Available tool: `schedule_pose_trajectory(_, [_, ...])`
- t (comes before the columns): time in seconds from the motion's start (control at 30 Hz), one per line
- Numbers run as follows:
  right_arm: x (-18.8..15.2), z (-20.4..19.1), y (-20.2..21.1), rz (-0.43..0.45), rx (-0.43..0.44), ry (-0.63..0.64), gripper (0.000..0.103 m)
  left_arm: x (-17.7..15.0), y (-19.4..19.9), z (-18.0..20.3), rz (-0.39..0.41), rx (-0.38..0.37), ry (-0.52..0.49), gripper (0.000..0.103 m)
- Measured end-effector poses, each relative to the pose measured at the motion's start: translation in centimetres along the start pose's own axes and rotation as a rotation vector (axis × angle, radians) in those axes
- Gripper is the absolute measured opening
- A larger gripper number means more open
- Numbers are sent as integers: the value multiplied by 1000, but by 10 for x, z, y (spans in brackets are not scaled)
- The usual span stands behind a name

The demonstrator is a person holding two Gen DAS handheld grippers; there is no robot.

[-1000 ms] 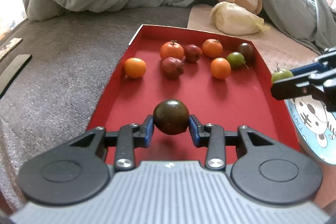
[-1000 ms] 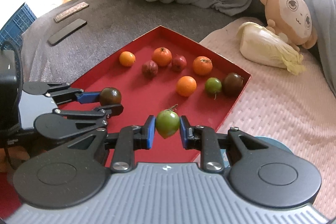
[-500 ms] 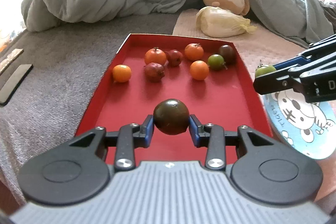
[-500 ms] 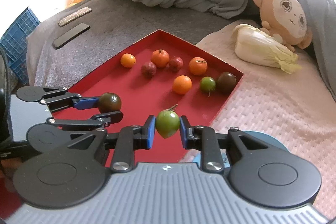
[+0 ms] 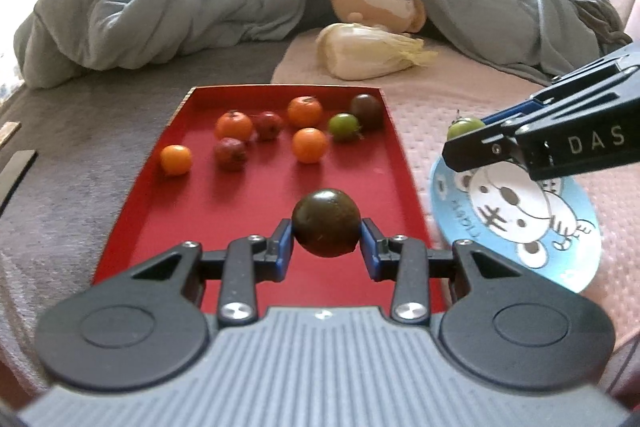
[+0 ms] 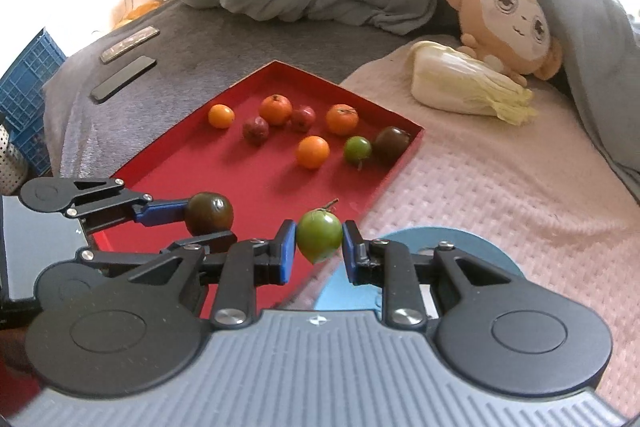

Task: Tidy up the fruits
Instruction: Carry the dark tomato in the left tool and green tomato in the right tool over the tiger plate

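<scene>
Compared with a second ago, both grippers have drawn back from the shallow red cardboard tray [image 5: 404, 163]: in the left wrist view the tray sits farther off and more of the round pale-blue plate with a cartoon bear [image 5: 516, 219] has come into sight, while in the right wrist view that plate [image 6: 452, 243] now shows wider behind the fingers. Neither grip has changed.

The left gripper [image 5: 326, 241] is clamped on a round, dark brown-green tomato [image 5: 326, 223], held clear above the near end of the tray; from the right wrist camera the same tomato [image 6: 209, 213] hangs between the blue pads over the tray's near corner. The right gripper [image 6: 319, 247] is closed on a smaller glossy green tomato with a short stem [image 6: 319, 241], held over the tray's right edge and the plate — in the left view it [image 5: 464, 127] peeks above the black finger.

Eight fruits lie loose at the far end of the tray: four orange citrus, one of them a small bright mandarin [image 5: 175, 159] set apart to the left, two dull red fruits, a green tomato [image 5: 343, 126] and a dark brown tomato [image 5: 366, 111] in the far right corner, touching.

White letters "DAS" [image 5: 596, 141] read on the right gripper's side. The plate's printed lettering is too small to read.
</scene>
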State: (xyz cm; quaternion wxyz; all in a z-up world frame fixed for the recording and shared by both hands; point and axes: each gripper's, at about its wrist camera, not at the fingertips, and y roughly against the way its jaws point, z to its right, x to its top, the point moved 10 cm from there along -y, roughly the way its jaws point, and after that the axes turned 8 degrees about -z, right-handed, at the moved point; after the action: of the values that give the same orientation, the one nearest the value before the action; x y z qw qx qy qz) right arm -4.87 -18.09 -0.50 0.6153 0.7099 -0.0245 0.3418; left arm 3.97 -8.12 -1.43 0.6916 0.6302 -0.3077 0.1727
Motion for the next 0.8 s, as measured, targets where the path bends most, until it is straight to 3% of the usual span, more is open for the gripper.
schedule_pose_trajectory(0.53, [-41, 58, 18, -21, -60, -81, 29, -3, -1, 66, 11, -80, -93, 39])
schedule_pose_trajectory(0.8, [-62, 83, 11, -77, -103, -98, 29, -9, -4, 95, 11, -117, -142, 39])
